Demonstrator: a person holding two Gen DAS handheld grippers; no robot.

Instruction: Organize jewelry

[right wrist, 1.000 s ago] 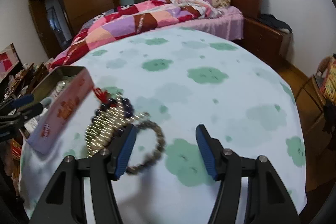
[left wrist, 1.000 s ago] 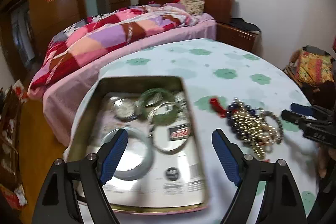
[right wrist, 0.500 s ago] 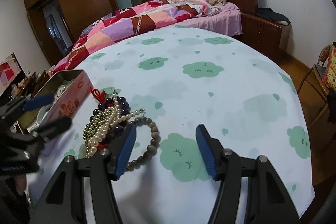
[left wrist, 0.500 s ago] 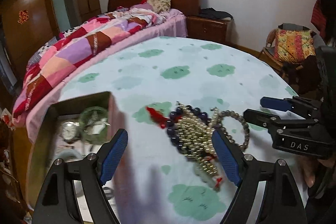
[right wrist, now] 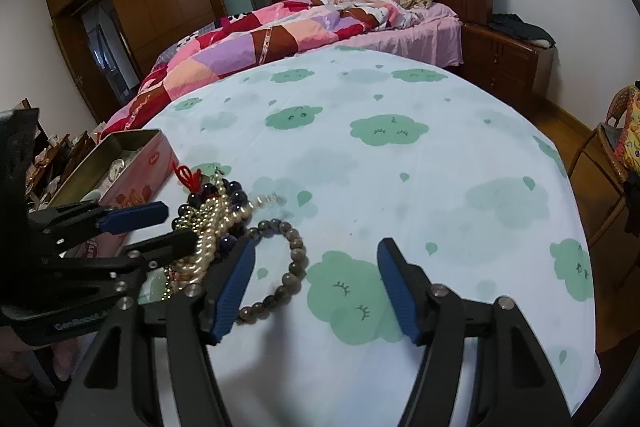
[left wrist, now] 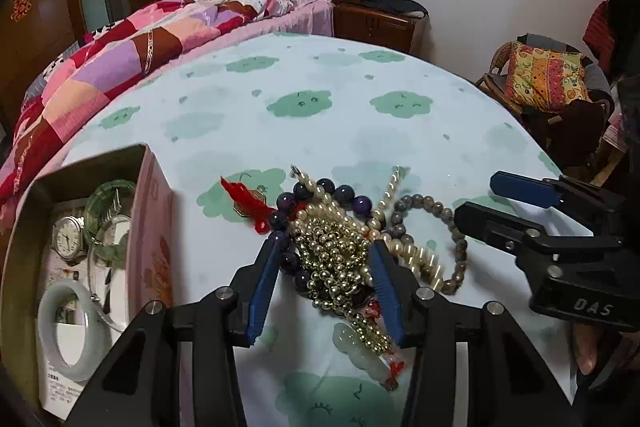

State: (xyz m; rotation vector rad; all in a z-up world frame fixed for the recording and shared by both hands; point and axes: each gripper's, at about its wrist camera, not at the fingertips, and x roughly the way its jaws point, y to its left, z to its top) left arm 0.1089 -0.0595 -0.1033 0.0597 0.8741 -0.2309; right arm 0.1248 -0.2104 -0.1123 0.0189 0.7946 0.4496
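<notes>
A tangled pile of bead necklaces (left wrist: 336, 247) lies on the cloud-print tablecloth: gold beads, pearls, dark purple beads with a red tassel (left wrist: 244, 201), and a grey bead bracelet (left wrist: 440, 223). My left gripper (left wrist: 328, 287) straddles the gold beads with its jaws partly closed around them. My right gripper (right wrist: 316, 283) is open and empty, just right of the pile (right wrist: 212, 223), with its left finger beside the grey bracelet (right wrist: 294, 259). A pink tin (left wrist: 150, 227) at the left holds a watch (left wrist: 66, 237), a green bangle (left wrist: 106, 203) and a pale bangle (left wrist: 68, 331).
The round table's edge (right wrist: 576, 227) curves close on the right. A bed with a patchwork quilt (right wrist: 280, 35) stands behind the table. A wicker chair with a cushion (left wrist: 548, 83) stands at the right. The tin (right wrist: 132, 171) also shows in the right wrist view.
My left gripper has swung right from over the tin to the bead pile, come down onto it, and narrowed its jaws around the gold beads. The right gripper has barely moved.
</notes>
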